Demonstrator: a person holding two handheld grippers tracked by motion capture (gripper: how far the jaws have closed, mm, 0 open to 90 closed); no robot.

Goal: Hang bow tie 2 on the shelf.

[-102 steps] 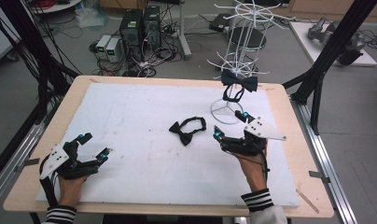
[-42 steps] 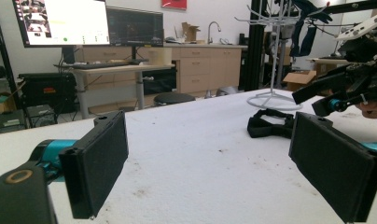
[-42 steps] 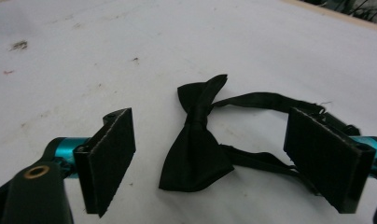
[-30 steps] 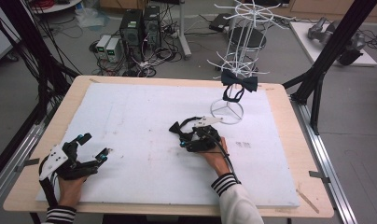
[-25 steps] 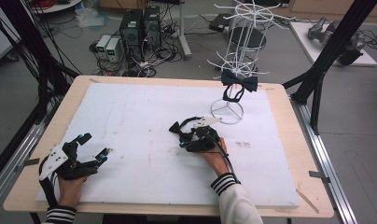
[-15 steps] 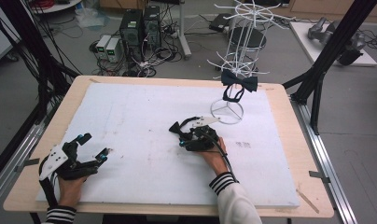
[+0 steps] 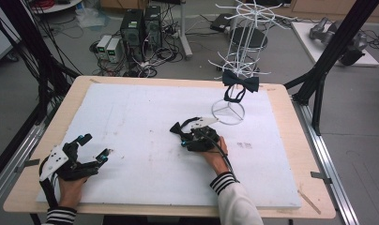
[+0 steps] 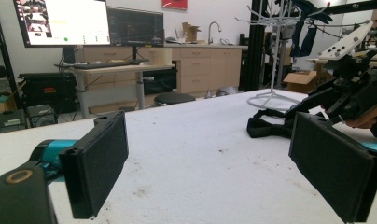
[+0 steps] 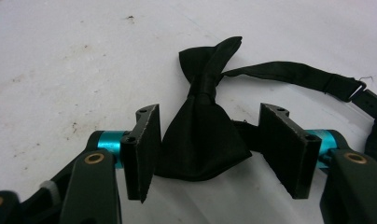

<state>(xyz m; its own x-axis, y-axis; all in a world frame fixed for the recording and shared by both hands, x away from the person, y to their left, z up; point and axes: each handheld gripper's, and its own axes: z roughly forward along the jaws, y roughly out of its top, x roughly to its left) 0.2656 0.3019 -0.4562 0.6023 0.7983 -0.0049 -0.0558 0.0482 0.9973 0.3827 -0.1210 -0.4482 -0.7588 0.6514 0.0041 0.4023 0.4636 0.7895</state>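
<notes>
A black bow tie [image 9: 203, 140] lies flat on the white board [image 7: 145, 112], its strap trailing off to one side. My right gripper [image 9: 209, 112] sits low over it with one wing between the jaws. The jaws have just been closing; the left pad [image 9: 142, 149] is at the fabric's edge, while a gap shows at the right pad [image 9: 289, 149]. From above, the right gripper [image 7: 185, 138] covers part of the bow tie [image 7: 178, 127]. My left gripper [image 7: 95, 146] rests open and empty at the board's front left; between its pads [image 8: 100, 163] is bare board.
A white wire rack [image 7: 234, 47] stands at the back right, with a second black bow tie [image 7: 240, 83] hanging on it above its ring base [image 7: 227, 112]. Black frame posts [image 7: 328, 56] flank the table. Computers and cables lie on the floor beyond.
My right hand came from the board's right side to the bow tie in the middle and has stayed there over the last second. The left gripper has not moved.
</notes>
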